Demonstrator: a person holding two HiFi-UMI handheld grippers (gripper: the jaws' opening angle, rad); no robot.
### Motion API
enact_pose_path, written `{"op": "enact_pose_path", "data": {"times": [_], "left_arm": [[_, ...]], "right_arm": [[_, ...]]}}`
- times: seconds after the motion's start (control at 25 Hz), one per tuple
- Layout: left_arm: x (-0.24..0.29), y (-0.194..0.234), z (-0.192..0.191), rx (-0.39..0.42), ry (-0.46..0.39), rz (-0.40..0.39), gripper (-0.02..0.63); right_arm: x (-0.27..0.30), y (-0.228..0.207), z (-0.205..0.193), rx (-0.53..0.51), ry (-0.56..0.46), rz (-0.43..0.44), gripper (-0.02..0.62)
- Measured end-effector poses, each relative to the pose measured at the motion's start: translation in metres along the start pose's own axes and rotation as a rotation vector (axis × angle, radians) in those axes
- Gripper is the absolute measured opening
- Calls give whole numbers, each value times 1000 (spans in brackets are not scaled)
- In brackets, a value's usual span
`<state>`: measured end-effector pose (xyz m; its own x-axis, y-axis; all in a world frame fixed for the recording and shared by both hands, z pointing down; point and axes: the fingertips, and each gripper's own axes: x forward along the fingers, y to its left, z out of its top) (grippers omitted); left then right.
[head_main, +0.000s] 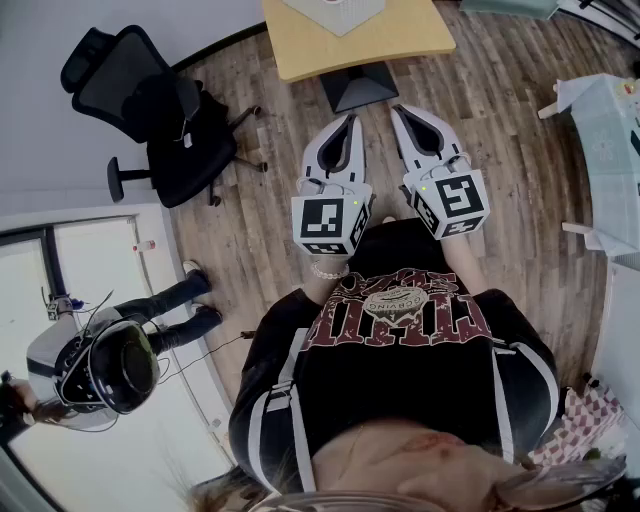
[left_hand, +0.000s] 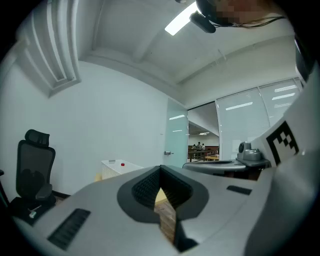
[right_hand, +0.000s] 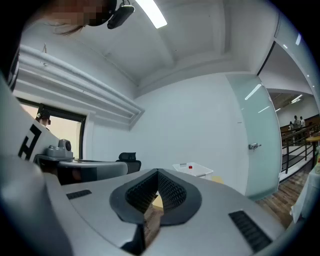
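- Left hand-held gripper (head_main: 350, 117), grey-white with a marker cube: jaws pressed together at the tips, nothing between them.
- Right hand-held gripper (head_main: 397, 108): likewise closed, empty.
- Both long axes run forward, side by side. The tips lean toward each other over the brown plank floor (head_main: 520, 170), just short of the pale yellow wooden surface (head_main: 410, 40).
- White plastic basket (head_main: 335, 12): stands on that surface.
- Writing: the print on the black shirt (head_main: 400, 350) is upside down and unreadable. The cubes bear black-and-white codes only.

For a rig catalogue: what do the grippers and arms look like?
The left gripper and right gripper are pale grey wedges with black ribbed pads. Each bears a white cube with black square markers. A bracelet rings the left wrist; sleeves are black.
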<state>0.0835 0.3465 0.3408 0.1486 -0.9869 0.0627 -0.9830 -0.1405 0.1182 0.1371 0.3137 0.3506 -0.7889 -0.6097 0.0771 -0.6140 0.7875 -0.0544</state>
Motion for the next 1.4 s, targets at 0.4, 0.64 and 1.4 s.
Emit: {"op": "enact_pose_path", "data": {"times": [0.4,0.64,1.4], "left_arm": [[6,-16,-3,-3,8,-1,46],[14,-24,-7,-1,6,19,47],[62,9,-11,-12,10,31,46]], "right_arm": [[-11,-11,1,2,-4,14,17],[-14,-21,-2,1,-6,34,17],[40,-45,-10,-1,29,58,17]]}}
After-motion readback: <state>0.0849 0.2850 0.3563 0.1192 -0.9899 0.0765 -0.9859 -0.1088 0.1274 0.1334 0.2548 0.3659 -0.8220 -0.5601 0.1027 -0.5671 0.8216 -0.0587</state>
